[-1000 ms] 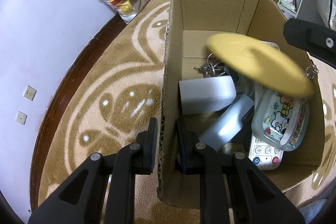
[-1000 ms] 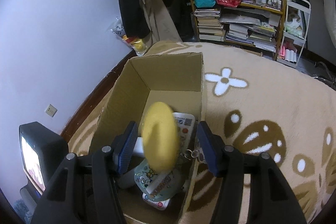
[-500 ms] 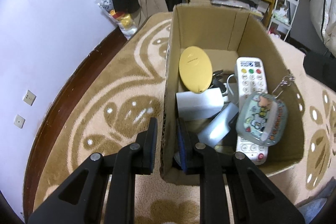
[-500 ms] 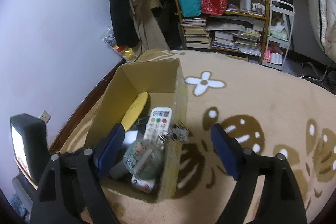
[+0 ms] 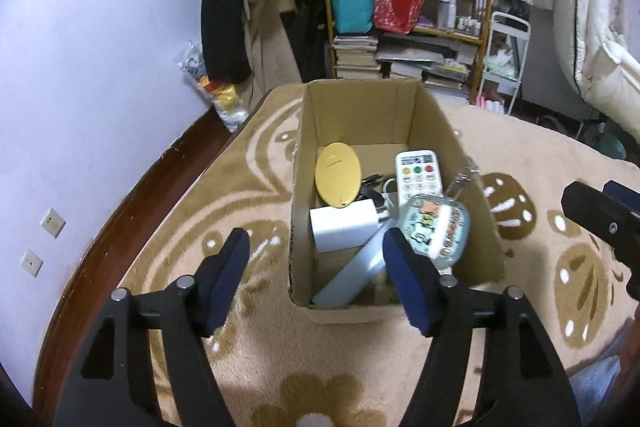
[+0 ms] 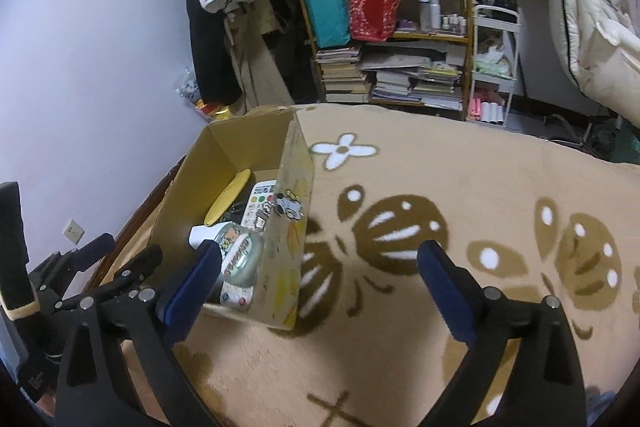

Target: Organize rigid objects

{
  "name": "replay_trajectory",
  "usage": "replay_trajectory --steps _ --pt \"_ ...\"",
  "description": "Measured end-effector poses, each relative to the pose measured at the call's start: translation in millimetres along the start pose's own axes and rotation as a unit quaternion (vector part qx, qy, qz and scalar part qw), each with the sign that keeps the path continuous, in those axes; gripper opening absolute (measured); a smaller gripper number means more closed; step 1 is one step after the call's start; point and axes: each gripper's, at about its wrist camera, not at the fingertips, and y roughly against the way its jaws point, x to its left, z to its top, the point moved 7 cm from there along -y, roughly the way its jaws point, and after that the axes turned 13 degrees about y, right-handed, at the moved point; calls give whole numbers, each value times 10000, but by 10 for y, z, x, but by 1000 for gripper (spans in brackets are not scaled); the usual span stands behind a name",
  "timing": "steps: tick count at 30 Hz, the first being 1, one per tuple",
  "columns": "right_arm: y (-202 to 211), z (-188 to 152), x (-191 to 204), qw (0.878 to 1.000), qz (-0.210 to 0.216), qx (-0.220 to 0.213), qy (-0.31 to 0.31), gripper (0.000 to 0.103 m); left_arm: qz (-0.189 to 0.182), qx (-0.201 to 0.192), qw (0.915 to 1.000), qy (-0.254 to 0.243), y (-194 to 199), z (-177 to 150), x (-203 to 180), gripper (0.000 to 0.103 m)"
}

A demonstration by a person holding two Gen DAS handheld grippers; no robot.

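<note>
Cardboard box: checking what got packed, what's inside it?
In the cardboard box: yellow oval disc, white remote, white block, cartoon-print case. Anything beneath them is covered.

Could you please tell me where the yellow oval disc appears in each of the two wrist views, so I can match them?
Left wrist view: the yellow oval disc stands just above the picture's middle, propped against the left inner wall of the cardboard box.
Right wrist view: the disc shows edge-on, left of centre, inside the same box.
Shared landmark: the white remote control lying just right of the disc.
</note>
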Motion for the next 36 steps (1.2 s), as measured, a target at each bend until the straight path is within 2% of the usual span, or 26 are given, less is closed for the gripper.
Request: replay_trajectory --steps 3,8,18,26,36 --pt "152 -23 -30 9998 -130 -118 31 103 6 -132 9999 -75 89 -7 -21 80" --pt "373 -72 -55 9993 -237 -258 104 103 -134 -584 9982 -28 327 24 -17 96" --pt "754 -277 -139 9965 -546 -638 53 103 -380 -1304 9907 61 781 47 64 101" --pt "992 -445 -135 9928 -729 -947 39 103 -555 -1804 9818 -227 1177 -56 4 101" --pt "1106 -574 -277 9903 -781 -1065 -421 103 -482 -1884 9797 -486 1274 -198 -98 102"
